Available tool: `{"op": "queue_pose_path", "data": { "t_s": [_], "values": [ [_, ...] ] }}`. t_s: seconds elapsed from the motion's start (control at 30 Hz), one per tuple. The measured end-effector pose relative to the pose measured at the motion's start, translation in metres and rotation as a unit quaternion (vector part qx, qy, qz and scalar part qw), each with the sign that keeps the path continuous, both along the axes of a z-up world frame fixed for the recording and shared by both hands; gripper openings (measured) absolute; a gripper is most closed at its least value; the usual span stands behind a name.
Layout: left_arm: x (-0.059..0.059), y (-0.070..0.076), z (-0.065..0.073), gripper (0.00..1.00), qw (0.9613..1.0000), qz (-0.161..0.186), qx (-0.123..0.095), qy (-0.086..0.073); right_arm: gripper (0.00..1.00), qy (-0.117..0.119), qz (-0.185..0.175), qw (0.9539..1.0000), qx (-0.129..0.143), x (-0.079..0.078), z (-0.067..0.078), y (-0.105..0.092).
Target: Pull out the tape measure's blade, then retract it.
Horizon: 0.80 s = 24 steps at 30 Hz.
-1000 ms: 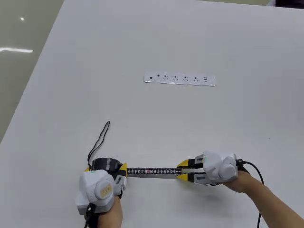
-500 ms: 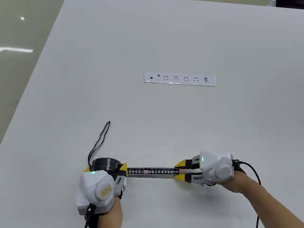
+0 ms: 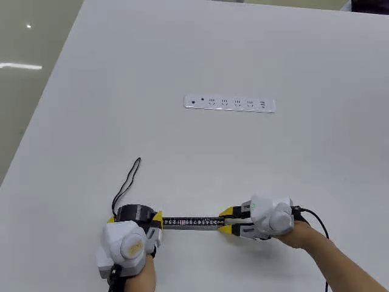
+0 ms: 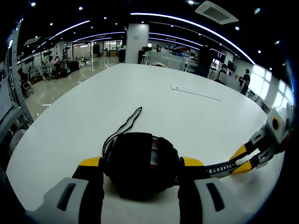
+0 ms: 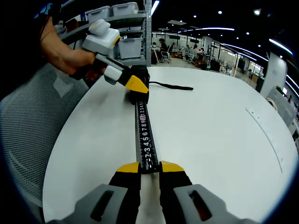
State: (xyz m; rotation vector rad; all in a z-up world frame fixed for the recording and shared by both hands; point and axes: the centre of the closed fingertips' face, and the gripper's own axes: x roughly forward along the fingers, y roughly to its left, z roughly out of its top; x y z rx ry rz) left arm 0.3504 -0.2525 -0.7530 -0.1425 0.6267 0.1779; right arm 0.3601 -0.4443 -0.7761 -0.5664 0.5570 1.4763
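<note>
The black tape measure case lies near the table's front edge, with my left gripper shut on it. A black wrist strap trails away from the case. The dark blade with white numbers runs from the case to the right. My right gripper is shut on the blade's end. The left gripper also shows at the far end of the blade in the right gripper view, and the right gripper at the right of the left gripper view.
A white power strip lies flat mid-table, well beyond the grippers. The white table spreads wide around them; its front edge runs just below both hands. A mesh chair stands beside the table.
My right gripper has moved left toward the case with the blade's end, so the exposed blade is shorter. The left gripper and case have stayed in place.
</note>
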Motion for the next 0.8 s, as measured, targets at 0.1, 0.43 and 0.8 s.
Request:
{"op": "queue_pose_path", "data": {
  "t_s": [0.1,0.43,0.8],
  "values": [
    [0.0,0.0,0.0,0.62,1.0,0.0,0.001,-0.001,0.13,0.0,0.0,1.0,0.001,0.0,0.0,0.002],
    [0.0,0.0,0.0,0.62,1.0,0.0,0.001,-0.001,0.13,0.003,0.0,1.0,0.002,0.0,-0.001,0.007],
    [0.0,0.0,0.0,0.62,1.0,-0.001,0.0,0.0,0.13,0.005,0.002,1.0,0.002,-0.001,-0.003,0.012]
  ]
}}
